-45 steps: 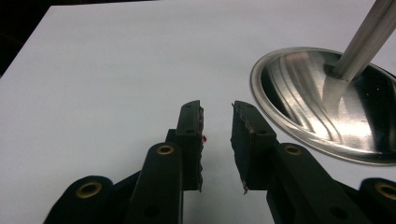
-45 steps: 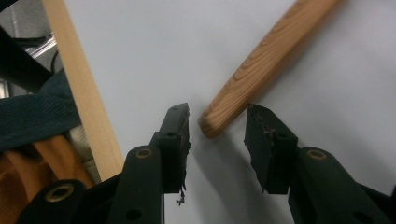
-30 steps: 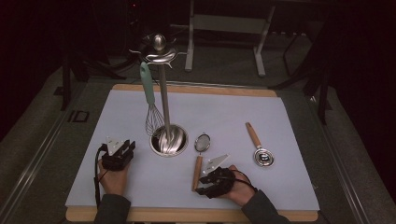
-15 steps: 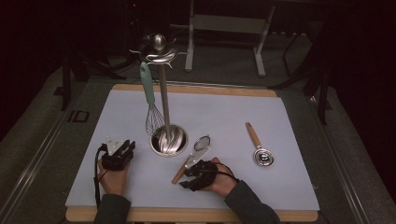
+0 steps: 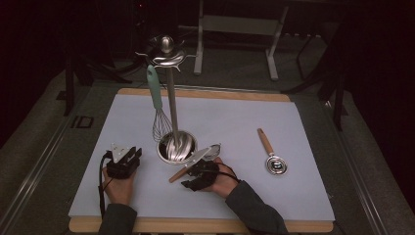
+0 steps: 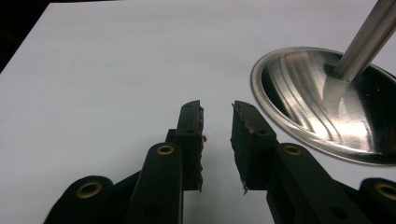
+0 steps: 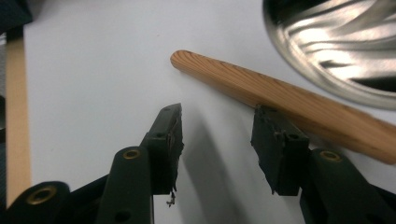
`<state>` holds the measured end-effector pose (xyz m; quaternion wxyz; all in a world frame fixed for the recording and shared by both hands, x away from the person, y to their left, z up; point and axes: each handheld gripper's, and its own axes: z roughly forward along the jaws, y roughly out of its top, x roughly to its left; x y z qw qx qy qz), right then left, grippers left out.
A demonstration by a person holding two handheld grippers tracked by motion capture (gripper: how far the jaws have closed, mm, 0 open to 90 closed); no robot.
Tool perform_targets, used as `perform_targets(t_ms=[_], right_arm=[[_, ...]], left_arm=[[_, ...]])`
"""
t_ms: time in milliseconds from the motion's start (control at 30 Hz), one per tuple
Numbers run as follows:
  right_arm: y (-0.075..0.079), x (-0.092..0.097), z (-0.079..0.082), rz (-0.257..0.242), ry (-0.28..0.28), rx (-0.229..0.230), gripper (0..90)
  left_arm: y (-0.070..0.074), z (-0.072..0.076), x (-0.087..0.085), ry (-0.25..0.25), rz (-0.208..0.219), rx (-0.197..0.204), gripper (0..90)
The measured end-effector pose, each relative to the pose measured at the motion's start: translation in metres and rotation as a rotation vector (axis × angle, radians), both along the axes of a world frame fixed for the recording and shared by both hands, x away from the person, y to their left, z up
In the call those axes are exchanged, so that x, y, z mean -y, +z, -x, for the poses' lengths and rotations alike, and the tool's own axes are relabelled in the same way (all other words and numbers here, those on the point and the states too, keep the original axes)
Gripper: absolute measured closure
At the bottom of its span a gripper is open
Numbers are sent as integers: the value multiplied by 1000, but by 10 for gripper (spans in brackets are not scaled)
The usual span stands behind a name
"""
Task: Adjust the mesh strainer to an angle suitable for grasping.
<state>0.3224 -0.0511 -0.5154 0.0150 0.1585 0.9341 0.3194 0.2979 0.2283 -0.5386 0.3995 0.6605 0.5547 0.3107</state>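
Note:
A small mesh strainer point(image 5: 213, 150) with a wooden handle point(image 7: 280, 100) lies slanted on the white board, its head beside the steel stand's round base point(image 5: 177, 147). My right gripper point(image 5: 190, 178) point(image 7: 217, 114) is low over the board, open, with nothing between its jaws. The handle lies just beyond the right jaw's tip, touching it or nearly so. My left gripper point(image 5: 132, 156) point(image 6: 217, 109) rests open left of the base point(image 6: 327, 102), empty. A whisk with a teal handle point(image 5: 154, 90) hangs from the stand's top hooks point(image 5: 166, 53).
A second utensil with a wooden handle and round metal head point(image 5: 275, 164) lies at the right of the board. The stand's pole point(image 5: 171, 103) rises mid-board. The board's wooden front edge point(image 5: 195, 226) runs just behind the hands. Dark table frames stand beyond the board.
My right hand has slid left across the board. The strainer has swung from upright to slanted, its handle end now lower left and its head nearer the stand base. The left gripper stayed put.

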Motion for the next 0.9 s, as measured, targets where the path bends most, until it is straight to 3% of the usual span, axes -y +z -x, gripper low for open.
perform_targets(t_ms=[133, 267, 333, 433, 567, 900], right_arm=[[19, 6, -8, -61, -22, 39, 544], [27, 10, -15, -63, -27, 56, 534], [32, 13, -29, -45, -28, 62, 521], [28, 15, -41, -34, -37, 37, 509], [19, 16, -52, -32, -16, -47, 496], [11, 18, -49, 57, 63, -47, 479]], left_arm=[[0, 0, 0, 0, -1, -5, 734], [0, 0, 0, 1, 1, -3, 734], [0, 0, 0, 3, 2, -4, 734], [0, -1, 0, 1, -2, -7, 734], [0, -1, 0, 0, 0, -9, 734], [0, -1, 0, 2, -3, -11, 734]])
